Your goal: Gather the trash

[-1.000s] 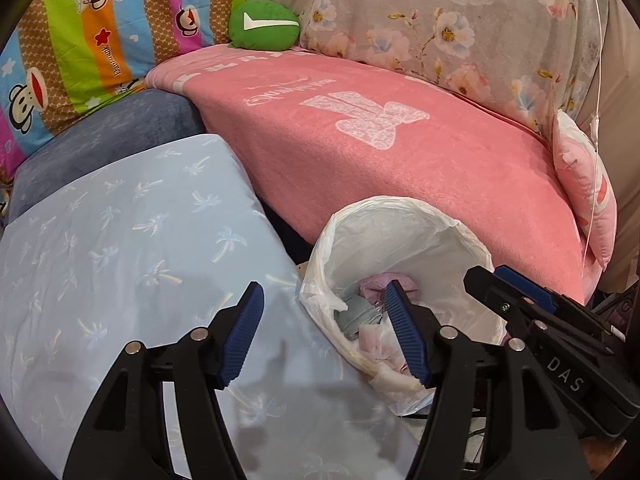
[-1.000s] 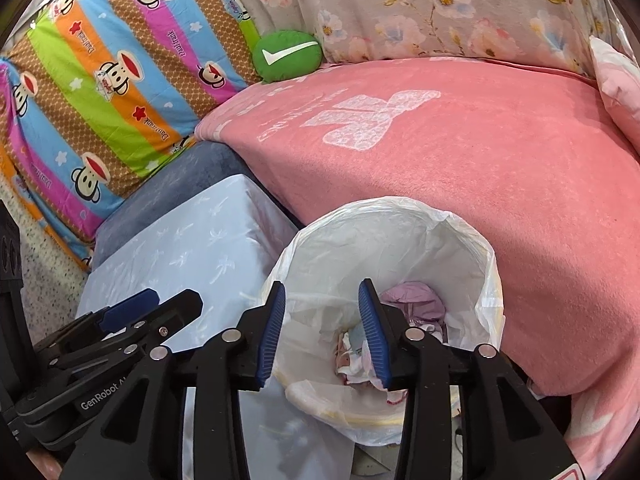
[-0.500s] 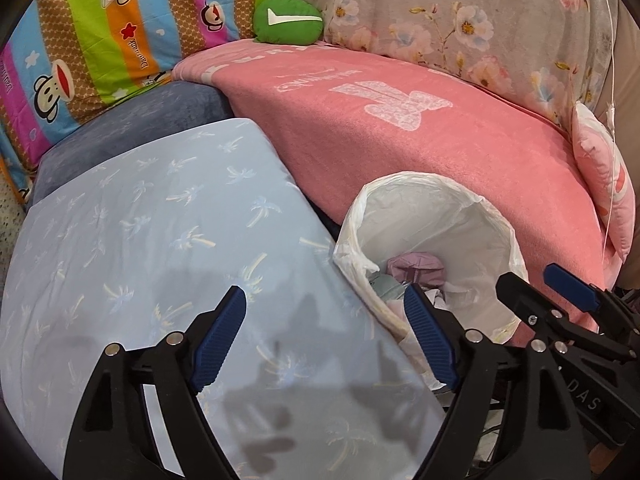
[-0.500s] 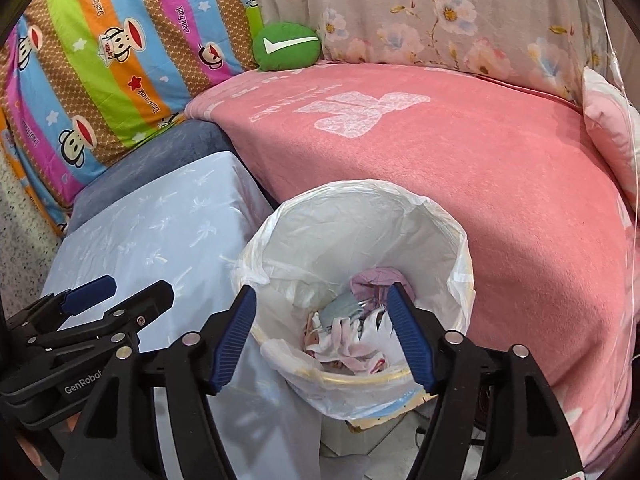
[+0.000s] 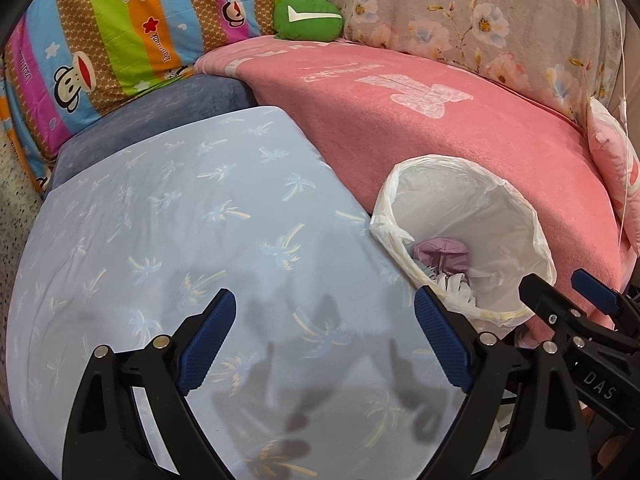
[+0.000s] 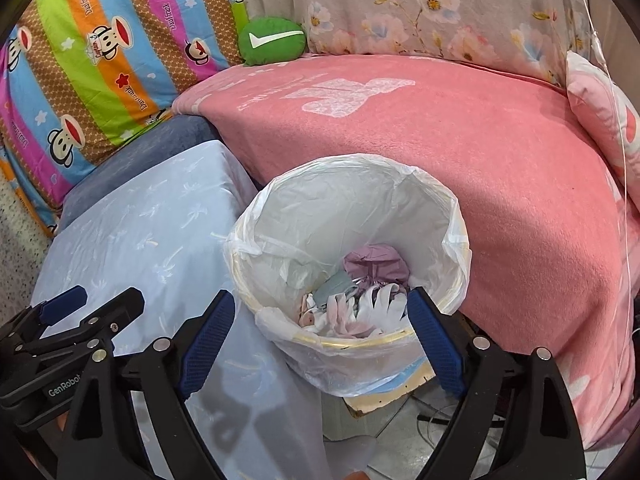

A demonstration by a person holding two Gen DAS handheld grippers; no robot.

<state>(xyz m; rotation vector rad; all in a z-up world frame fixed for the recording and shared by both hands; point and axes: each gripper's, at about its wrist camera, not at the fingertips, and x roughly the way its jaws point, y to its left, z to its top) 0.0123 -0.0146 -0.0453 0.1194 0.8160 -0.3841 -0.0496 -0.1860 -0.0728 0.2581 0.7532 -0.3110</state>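
At far left a striped monkey-print cushion point(image 5: 120, 32) leans against the sofa back, with a dark blue cushion point(image 5: 160, 120) below it; in front lies a pale blue cloth with a palm-tree print point(image 5: 180, 240), and the left gripper point(image 5: 324, 340) hangs over it, its jaws opening wide with nothing between them, only their shadows on the cloth; a small green cushion with a white mark point(image 6: 272, 40) sits in the sofa's corner, at the back edge of a pink blanket point(image 6: 500, 168); the trash bin point(image 6: 456, 220), lined with a white plastic bag, stands between the blue cloth and the blanket, holding crumpled trash point(image 6: 376, 264) in purple, grey and white; the right gripper point(image 6: 320, 332) hovers at the bin's near rim, its jaws likewise opening and empty; a floral cover point(image 6: 440, 8) drapes the sofa back; a pink pillow point(image 6: 600, 112) lies at far right.
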